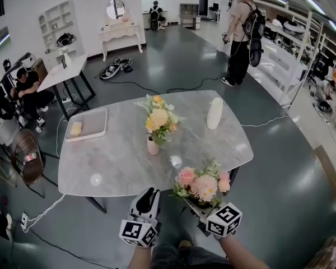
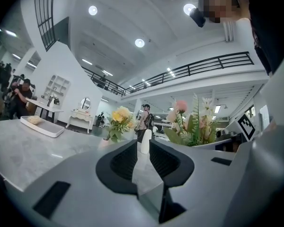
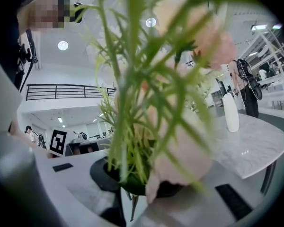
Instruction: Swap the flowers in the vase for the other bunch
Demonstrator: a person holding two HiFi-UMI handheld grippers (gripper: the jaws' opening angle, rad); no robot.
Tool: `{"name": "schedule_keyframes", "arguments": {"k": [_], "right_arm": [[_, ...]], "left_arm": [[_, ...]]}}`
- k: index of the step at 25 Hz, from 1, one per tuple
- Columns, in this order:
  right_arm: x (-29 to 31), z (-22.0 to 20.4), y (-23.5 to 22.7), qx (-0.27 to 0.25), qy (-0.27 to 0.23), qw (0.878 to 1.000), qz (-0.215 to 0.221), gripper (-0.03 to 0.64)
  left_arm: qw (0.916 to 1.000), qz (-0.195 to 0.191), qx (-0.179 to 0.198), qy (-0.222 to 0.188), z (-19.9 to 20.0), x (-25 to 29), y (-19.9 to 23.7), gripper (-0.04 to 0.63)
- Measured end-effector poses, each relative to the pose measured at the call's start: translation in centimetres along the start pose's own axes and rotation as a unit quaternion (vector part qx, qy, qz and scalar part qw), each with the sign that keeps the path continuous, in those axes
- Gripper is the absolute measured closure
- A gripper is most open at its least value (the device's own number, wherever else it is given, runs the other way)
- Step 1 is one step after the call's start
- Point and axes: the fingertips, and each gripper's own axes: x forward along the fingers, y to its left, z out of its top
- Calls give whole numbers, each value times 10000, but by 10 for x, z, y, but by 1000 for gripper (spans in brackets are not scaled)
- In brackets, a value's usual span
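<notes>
The head view alone shows the whole grey marble table (image 1: 123,161), with the yellow bunch (image 1: 158,119) upright in its small pink vase (image 1: 153,145) near the middle. The pink bunch (image 1: 204,185) stands over the near table edge, its stems clenched in the right gripper (image 1: 200,204). That gripper's own view is mostly blurred petals and leaves. The left gripper (image 1: 151,195), off the near edge and apart from the vase, has its jaws drawn nearly together on nothing.
</notes>
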Motion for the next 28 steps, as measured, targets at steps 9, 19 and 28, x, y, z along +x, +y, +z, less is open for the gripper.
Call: {"name": "schedule_keyframes", "arguments": {"k": [9,19,28], "right_arm": [[18,11,-17,126,-100,9999,0,522],[68,10,-41,352,-136,9992,-123,522],[100,8,-61,452,-119,9987,-215,522]], "left_arm": [[10000,-59,-13,18,-2,24,17,508],[9993,-368,-44,104,-11,76,57,508],[9984,-532,2,173,-16,117,87,502]]}}
